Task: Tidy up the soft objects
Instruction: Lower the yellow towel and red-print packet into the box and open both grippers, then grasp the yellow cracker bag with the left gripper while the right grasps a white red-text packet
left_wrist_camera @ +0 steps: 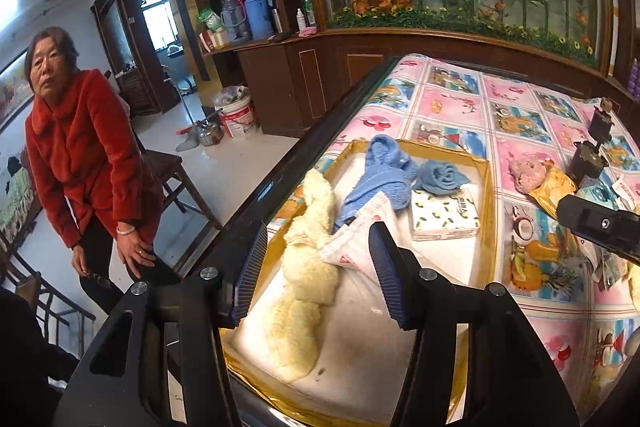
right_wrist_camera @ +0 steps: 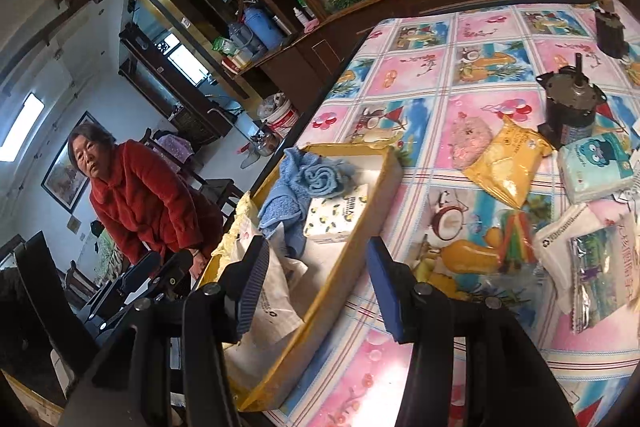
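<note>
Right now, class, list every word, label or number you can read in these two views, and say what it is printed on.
Nothing reads clearly.
Lemon-print tissue pack: dark lettering, blurred.
Silver packet: large Chinese characters, too blurred to quote.
White bag on the table: recycling sign, small print unreadable.
Bucket: red label, too small.

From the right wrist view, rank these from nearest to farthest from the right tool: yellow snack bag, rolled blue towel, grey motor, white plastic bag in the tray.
Right tool, open:
1. White plastic bag, by its left finger, in the tray.
2. Rolled blue towel, tray's far end.
3. Yellow snack bag, right, on the tablecloth.
4. Grey motor, behind the snack bag.
</note>
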`<state>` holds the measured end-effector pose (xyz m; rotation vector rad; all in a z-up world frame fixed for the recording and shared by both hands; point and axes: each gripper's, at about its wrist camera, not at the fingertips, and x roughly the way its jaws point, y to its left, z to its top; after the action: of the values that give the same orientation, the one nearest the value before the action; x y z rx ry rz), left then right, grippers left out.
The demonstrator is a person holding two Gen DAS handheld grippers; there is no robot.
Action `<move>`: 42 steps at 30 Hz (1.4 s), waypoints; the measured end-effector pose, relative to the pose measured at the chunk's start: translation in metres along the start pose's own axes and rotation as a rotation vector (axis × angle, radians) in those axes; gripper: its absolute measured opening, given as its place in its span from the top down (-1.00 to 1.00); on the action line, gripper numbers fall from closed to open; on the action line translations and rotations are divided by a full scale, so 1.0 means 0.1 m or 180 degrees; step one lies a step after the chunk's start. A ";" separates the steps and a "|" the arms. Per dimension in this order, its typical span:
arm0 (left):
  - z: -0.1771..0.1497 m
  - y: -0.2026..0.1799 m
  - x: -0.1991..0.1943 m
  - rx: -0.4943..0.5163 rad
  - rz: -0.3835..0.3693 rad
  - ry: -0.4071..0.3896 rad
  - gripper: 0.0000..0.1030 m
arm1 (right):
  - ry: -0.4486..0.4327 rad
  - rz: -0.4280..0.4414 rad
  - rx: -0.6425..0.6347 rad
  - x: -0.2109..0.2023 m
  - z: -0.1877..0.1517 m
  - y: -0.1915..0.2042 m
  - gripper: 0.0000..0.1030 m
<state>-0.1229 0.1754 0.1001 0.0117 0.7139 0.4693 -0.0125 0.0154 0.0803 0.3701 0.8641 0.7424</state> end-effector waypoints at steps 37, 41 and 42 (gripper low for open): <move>0.65 -2.50 1.22 0.1141 -0.1948 0.0637 -0.12 | -0.0720 -0.0665 0.1201 -1.58 -0.29 -2.22 -0.01; 0.53 -2.70 1.19 0.1426 -0.1925 0.0662 -0.27 | -0.0693 -0.0669 0.1213 -1.56 -0.26 -2.22 -0.01; 0.48 -2.78 1.19 0.1549 -0.1838 0.0679 -0.27 | -0.0691 -0.0670 0.1213 -1.55 -0.25 -2.21 -0.01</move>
<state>0.0992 -0.0169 0.0150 0.2091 0.9840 -0.2665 -0.0014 -0.2498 0.0240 0.6745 0.8218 0.3322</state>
